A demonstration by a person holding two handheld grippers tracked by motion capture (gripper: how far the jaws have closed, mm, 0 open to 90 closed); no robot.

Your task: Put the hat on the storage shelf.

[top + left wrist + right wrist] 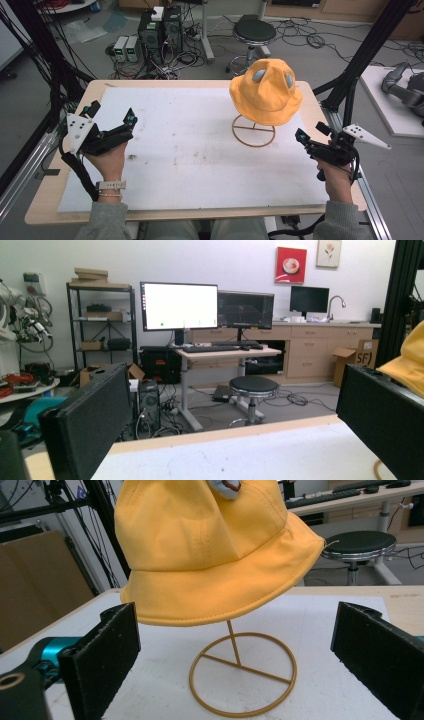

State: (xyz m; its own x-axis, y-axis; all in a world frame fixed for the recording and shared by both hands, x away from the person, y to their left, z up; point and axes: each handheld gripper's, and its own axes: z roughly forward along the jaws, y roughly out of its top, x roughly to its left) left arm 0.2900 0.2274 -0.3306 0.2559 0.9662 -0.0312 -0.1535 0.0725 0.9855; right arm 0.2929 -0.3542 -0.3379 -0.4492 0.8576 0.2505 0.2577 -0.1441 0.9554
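A yellow bucket hat (265, 92) with two grey ear-like patches on its crown rests on a thin gold wire stand (253, 146), at the back right of the white mat (200, 150). My right gripper (311, 131) is at the table's right edge, open, aimed at the hat (210, 550) and the stand (240, 714) from a short distance, touching neither. At the mat's left side, far from the hat, my left gripper (112, 115) is open with nothing between its jaws. In the left gripper view (235, 435) the hat's brim (410, 360) peeks past the right jaw.
The mat covers a wooden table (200, 215). Black frame posts (360, 55) rise at both sides. Behind the table are a round stool (254, 32), computer towers (160, 30) and cables on the floor. A grey robot arm (405, 85) lies on a side board at right.
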